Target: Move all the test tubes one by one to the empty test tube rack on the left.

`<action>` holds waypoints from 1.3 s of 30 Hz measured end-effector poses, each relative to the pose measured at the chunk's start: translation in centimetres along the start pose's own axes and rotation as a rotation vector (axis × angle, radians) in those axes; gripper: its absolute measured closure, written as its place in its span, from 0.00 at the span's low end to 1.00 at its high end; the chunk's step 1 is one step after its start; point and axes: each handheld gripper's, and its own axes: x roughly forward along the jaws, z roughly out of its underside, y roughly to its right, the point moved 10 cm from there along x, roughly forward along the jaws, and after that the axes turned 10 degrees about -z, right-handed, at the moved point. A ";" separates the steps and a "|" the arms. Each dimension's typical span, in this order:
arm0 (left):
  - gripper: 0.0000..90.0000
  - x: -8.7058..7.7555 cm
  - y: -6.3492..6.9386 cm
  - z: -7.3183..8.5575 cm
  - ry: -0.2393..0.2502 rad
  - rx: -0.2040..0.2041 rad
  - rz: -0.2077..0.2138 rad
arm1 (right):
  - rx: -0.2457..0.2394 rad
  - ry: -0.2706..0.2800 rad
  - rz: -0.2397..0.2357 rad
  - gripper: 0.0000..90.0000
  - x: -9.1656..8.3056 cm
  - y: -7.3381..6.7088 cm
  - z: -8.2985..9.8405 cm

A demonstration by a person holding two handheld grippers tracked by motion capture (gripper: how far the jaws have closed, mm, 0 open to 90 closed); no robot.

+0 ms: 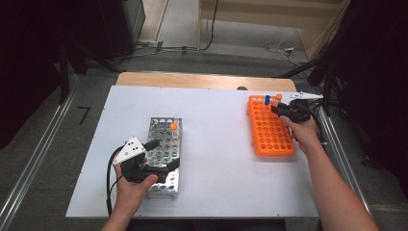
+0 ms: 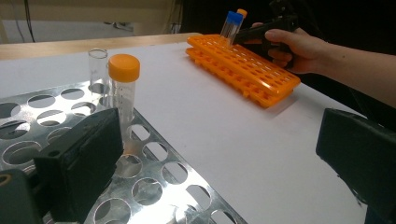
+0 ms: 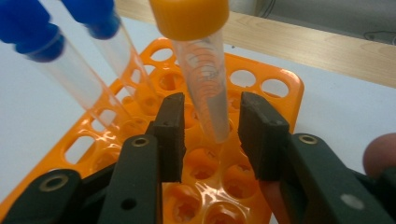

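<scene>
An orange rack lies at the right of the white table, with two blue-capped tubes and an orange-capped tube standing at its far end. My right gripper is open, its jaws on either side of that orange-capped tube with a gap at the right pad. In the high view the right gripper is at the rack's far right corner. My left gripper hangs open over the near end of a metal rack. That rack holds an orange-capped tube and an uncapped clear tube.
A wooden strip runs along the table's far edge, with floor and cables beyond. Bare white table lies between the two racks. A metal rail runs along the right side.
</scene>
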 end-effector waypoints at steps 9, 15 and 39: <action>0.01 0.1 0.0 0.0 -0.001 -0.002 -0.001 | -0.013 -0.008 0.006 0.81 0.7 0.4 0.1; 0.01 0.1 0.0 0.0 -0.001 0.004 -0.004 | -0.007 0.005 0.016 0.81 0.3 0.4 -0.2; 0.01 0.0 0.1 -0.5 0.004 0.021 -0.018 | -0.017 0.109 -0.036 0.81 -6.4 -5.2 0.1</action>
